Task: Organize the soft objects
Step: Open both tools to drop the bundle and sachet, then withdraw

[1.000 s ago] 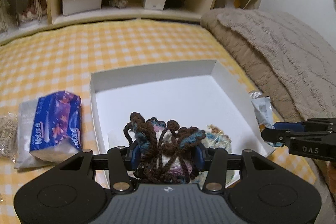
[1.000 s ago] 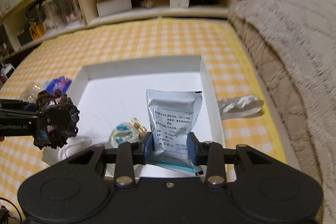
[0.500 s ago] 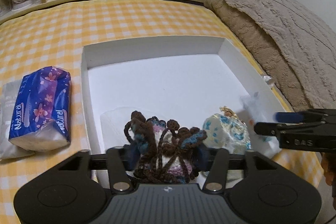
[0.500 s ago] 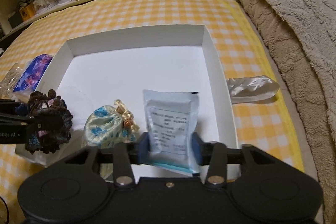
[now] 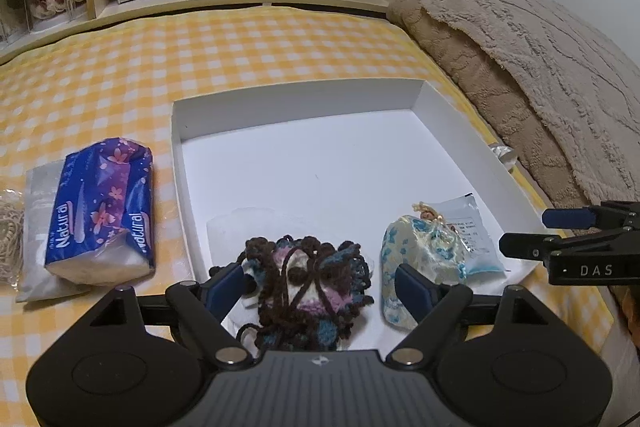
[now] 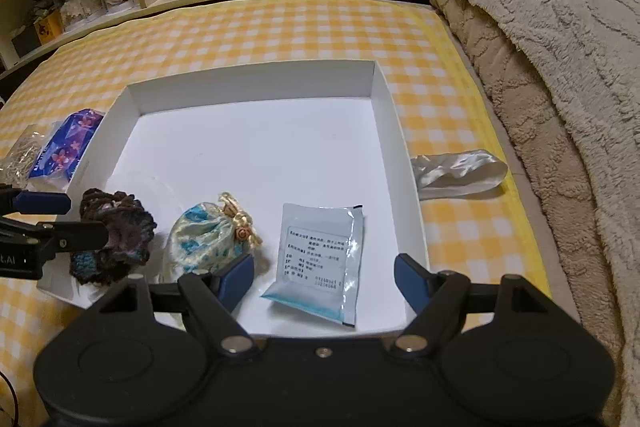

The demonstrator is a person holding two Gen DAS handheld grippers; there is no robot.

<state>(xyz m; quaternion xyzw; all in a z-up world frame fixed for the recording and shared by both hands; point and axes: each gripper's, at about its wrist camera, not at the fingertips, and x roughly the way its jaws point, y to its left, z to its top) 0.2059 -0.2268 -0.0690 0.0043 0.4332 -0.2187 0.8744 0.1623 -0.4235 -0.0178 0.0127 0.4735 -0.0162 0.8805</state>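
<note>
Softness governs everything here. The crocheted yarn piece [image 5: 308, 279] lies in the near left corner of the white box [image 5: 296, 103] on the bed, between the spread blue pads of the left hand-held gripper [image 5: 320, 283], whose jaws have just been opening; the left pad looks close to the yarn, though I cannot tell whether it touches. It will squash and snag, so a pinch across its thick middle suits it better than one on a loose loop. The flat sealed packet [image 6: 320, 259] rests on the box floor near the right wall, between the parted pads of the right hand-held gripper [image 6: 324, 277], which have also just been opening and stand clear of it. It seems light and slick; an edge gives the surest hold. The patterned drawstring pouch [image 6: 204, 237] sits between the two. Outside, the tissue pack [image 5: 98, 207] lies left and the silvery bag [image 6: 460, 173] right, both probably limp and best gripped mid-body.
</note>
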